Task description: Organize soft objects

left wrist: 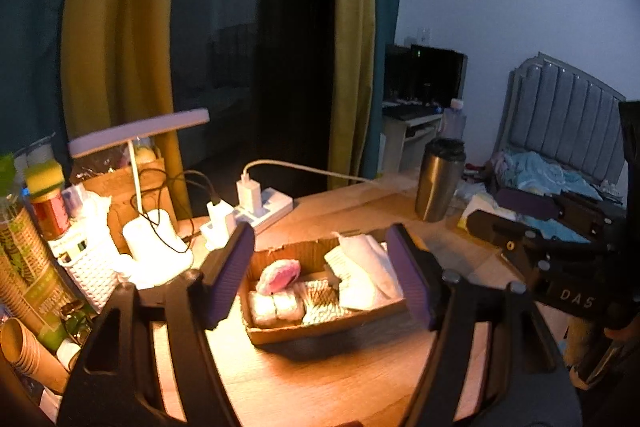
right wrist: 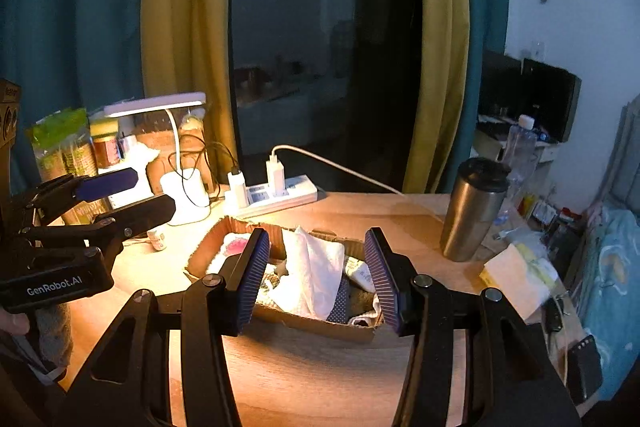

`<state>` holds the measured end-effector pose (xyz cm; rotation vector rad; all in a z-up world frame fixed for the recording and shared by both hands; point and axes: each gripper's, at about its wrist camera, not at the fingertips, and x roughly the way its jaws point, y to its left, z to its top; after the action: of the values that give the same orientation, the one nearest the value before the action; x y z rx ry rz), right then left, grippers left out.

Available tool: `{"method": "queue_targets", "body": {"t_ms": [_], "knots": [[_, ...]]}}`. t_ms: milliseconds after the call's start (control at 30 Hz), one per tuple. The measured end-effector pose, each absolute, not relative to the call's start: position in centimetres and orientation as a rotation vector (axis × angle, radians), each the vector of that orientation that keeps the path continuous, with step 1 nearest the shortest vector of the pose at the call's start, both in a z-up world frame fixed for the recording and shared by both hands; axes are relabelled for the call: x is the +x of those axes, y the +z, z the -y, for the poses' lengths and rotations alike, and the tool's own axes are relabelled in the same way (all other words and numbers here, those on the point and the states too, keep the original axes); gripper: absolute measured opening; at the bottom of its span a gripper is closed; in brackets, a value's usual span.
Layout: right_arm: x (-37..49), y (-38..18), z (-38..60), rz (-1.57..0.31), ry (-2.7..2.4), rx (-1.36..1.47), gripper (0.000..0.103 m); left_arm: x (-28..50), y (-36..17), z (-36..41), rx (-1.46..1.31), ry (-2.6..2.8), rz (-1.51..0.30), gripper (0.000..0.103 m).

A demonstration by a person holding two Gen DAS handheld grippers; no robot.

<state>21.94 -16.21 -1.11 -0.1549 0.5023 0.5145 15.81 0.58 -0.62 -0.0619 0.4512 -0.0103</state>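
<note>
A shallow cardboard box (left wrist: 280, 335) sits on the wooden table and also shows in the right wrist view (right wrist: 304, 323). It holds a pink soft item (left wrist: 279, 275), small rolled cloths (left wrist: 276, 305), a patterned cloth (left wrist: 320, 301) and white folded cloth (left wrist: 366, 273), which also shows in the right wrist view (right wrist: 314, 267). My left gripper (left wrist: 320, 279) is open and empty, hovering just in front of the box. My right gripper (right wrist: 318, 279) is open and empty above the box's near edge. The right gripper also shows at the right of the left wrist view (left wrist: 532, 223), and the left gripper at the left of the right wrist view (right wrist: 120, 195).
A lit desk lamp (left wrist: 140, 163), a power strip with chargers (left wrist: 260, 207), a white basket (left wrist: 90, 267), jars and paper cups (left wrist: 24, 343) crowd the left. A steel tumbler (left wrist: 438, 179) stands at the right. Folded paper (right wrist: 516, 279) lies by the table's right edge.
</note>
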Motion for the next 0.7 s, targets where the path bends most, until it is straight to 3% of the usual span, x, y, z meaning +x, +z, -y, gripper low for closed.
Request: {"method": "queue_targets", "body": {"t_ms": [200, 400, 533, 700], "knots": [[19.4, 0.5, 16.8, -0.452, 0.502, -0.149, 0.056, 13.0, 1.0, -0.5, -0.076, -0.01, -0.391, 0.083], [16.6, 2.0, 17.4, -0.406, 0.488, -0.145, 0.063, 10.6, 2.3, -0.1, -0.074, -0.014, -0.348, 0.085], [14.8, 3.0, 17.8, -0.376, 0.474, -0.14, 0.066, 9.0, 3.0, 0.4, -0.057, -0.022, -0.323, 0.098], [12.9, 3.8, 18.1, -0.353, 0.463, -0.134, 0.073, 6.7, 3.7, 1.0, -0.044, -0.025, -0.289, 0.101]]}}
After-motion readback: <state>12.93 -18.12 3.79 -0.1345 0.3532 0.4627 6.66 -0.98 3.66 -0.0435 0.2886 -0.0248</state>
